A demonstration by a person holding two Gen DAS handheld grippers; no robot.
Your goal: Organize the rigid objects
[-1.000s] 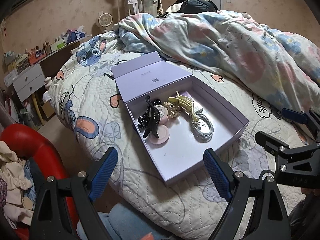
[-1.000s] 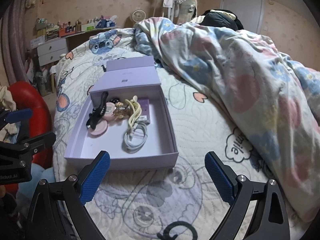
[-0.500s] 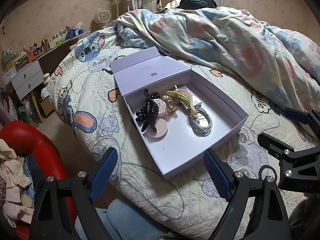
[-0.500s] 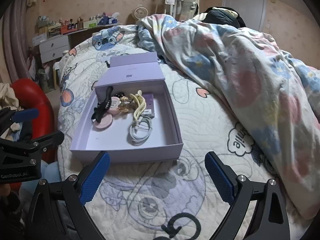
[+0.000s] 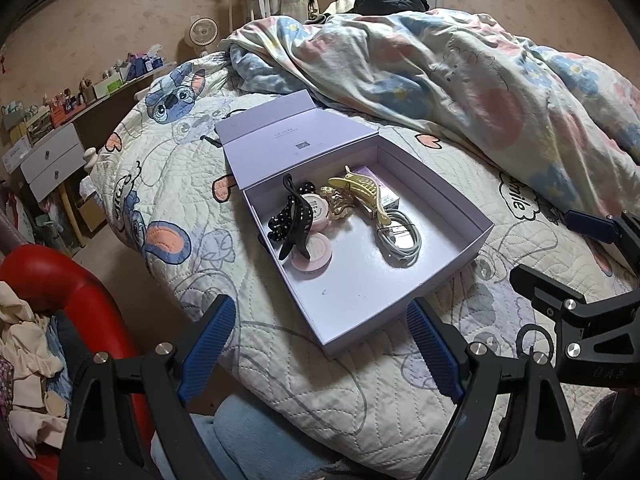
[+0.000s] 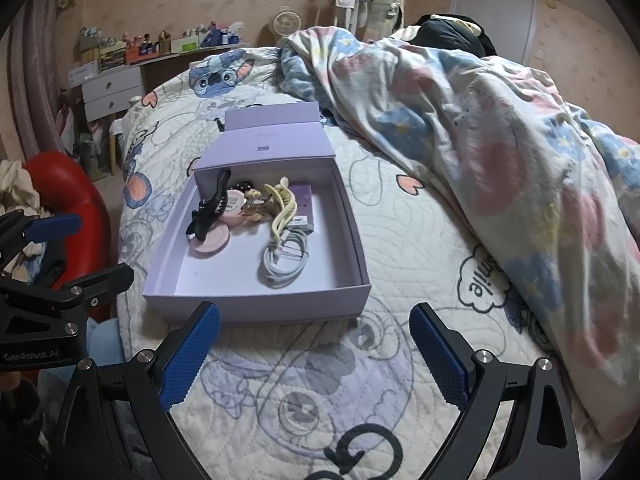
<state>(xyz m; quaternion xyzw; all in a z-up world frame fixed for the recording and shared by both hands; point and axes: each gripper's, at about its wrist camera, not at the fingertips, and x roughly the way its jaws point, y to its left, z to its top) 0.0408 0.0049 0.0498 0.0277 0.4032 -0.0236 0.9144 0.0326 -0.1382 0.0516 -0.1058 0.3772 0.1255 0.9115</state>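
An open lilac box [image 5: 440, 276] [image 6: 256, 308] lies on the quilted bed, lid folded back. Inside are a black claw clip [image 5: 296, 220] [image 6: 208, 208], a yellow claw clip [image 5: 360, 192] [image 6: 282, 210], round pink cases [image 5: 314, 256] [image 6: 210, 244], a coiled white cable [image 5: 400, 242] [image 6: 286, 264], a gold clip [image 5: 336, 204] and a small purple box [image 6: 302, 204]. My left gripper [image 5: 320, 348] is open and empty near the box's front corner. My right gripper [image 6: 316, 354] is open and empty in front of the box.
A rumpled floral duvet [image 5: 460, 64] [image 6: 500, 140] covers the bed's right side. A red chair with clothes [image 5: 60, 292] stands at the left. A desk with drawers [image 5: 52, 156] and a fan [image 5: 204, 32] are at the back.
Both grippers have pulled back and risen slightly, so the box looks a bit farther away. The box contents have not moved. Both grippers stay open.
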